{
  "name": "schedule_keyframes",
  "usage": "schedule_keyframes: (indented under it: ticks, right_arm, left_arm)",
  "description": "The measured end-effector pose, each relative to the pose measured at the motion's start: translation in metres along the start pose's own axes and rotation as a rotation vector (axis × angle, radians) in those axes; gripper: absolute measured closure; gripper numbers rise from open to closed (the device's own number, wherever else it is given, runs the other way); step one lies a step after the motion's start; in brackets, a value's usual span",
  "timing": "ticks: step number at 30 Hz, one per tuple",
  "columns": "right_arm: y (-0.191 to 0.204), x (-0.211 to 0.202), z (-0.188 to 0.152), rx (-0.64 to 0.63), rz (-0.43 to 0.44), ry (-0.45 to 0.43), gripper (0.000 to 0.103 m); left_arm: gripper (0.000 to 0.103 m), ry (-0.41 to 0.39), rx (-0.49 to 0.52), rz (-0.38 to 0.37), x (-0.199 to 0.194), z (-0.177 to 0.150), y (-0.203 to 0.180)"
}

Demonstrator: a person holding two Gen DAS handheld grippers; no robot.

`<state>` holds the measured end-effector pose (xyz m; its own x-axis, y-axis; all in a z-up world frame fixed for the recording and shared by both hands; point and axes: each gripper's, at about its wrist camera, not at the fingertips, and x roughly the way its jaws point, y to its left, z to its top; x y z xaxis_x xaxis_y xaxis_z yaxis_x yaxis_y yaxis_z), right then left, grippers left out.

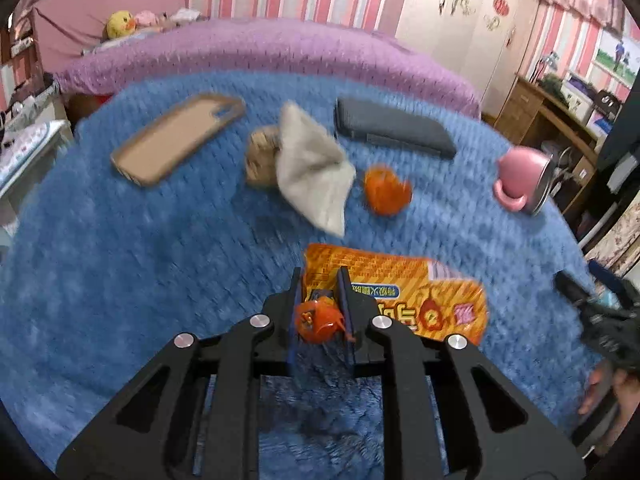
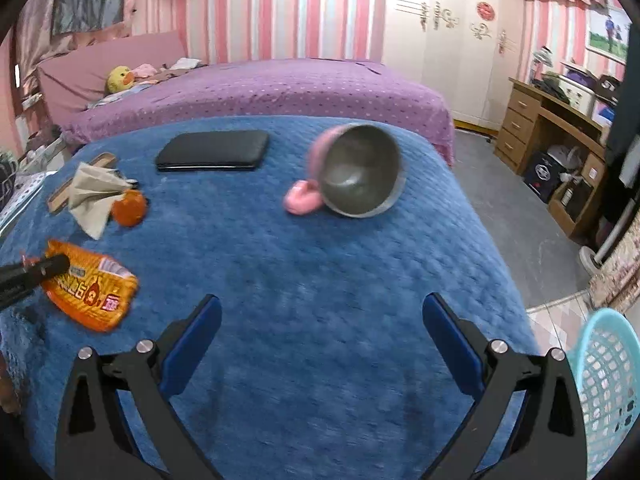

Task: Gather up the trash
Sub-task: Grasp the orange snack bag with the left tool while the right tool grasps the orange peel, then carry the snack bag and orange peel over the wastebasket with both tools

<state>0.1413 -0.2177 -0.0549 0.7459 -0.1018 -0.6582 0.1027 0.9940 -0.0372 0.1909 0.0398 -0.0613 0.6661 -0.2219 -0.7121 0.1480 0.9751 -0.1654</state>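
Observation:
My left gripper (image 1: 320, 276) is shut on a crumpled orange wrapper (image 1: 318, 320) just above an orange snack bag (image 1: 404, 292) on the blue blanket (image 1: 120, 264). Beyond lie a second orange wrapper ball (image 1: 386, 190), a crumpled grey tissue (image 1: 312, 168) and a brown wad (image 1: 262, 156). My right gripper (image 2: 320, 320) is open and empty over the blanket (image 2: 320, 264). In the right wrist view the snack bag (image 2: 94, 292), the wrapper ball (image 2: 129, 208) and the tissue (image 2: 94, 194) sit at the left, with the left gripper's finger (image 2: 36, 270) over the bag.
A tan phone case (image 1: 176, 140), a black phone (image 1: 394, 128) and a tipped pink mug (image 1: 524, 180) lie on the blanket. A light blue mesh basket (image 2: 608, 380) stands on the floor at the right. A purple bed (image 2: 260, 88) is behind, a wooden desk (image 2: 556, 120) at right.

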Motion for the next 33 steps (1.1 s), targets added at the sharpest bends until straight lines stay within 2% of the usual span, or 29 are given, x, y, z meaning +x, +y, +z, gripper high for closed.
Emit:
schedule_keyframes:
  ticks: [3,8,14,20,22,23,26,28,31,33]
  right_arm:
    - [0.023,0.004,0.007,-0.041,0.016,-0.007,0.005]
    - [0.064,0.014,0.023,-0.076,0.076,-0.023,0.005]
    - [0.113,0.041,0.037,-0.133,0.118,-0.005,0.005]
    - [0.138,0.065,0.049,-0.172,0.139,0.032,0.007]
    - [0.144,0.074,0.052,-0.185,0.150,0.052,0.021]
    - [0.147,0.078,0.053,-0.189,0.157,0.064,0.025]
    - [0.150,0.092,0.058,-0.183,0.209,0.110,0.043]
    - [0.151,0.095,0.060,-0.184,0.255,0.124,0.062]
    - [0.151,0.088,0.058,-0.201,0.266,0.101,0.078]
    - [0.141,0.075,0.055,-0.205,0.260,0.068,0.079]
  left_arm:
    - [0.088,-0.061,-0.009,-0.015,-0.024,0.011,0.011]
    - [0.088,-0.128,0.000,0.090,-0.048,0.022,0.038]
    - [0.088,-0.147,-0.142,0.154,-0.054,0.028,0.097]
    - [0.088,-0.142,-0.205,0.172,-0.051,0.027,0.120]
    - [0.088,-0.141,-0.204,0.170,-0.050,0.027,0.119]
    - [0.088,-0.139,-0.196,0.170,-0.049,0.027,0.117]
    - [0.088,-0.138,-0.170,0.173,-0.048,0.026,0.111]
    - [0.088,-0.138,-0.153,0.172,-0.048,0.027,0.105]
    - [0.088,-0.147,-0.144,0.150,-0.052,0.029,0.097]
    - [0.088,-0.161,-0.134,0.132,-0.058,0.031,0.089]
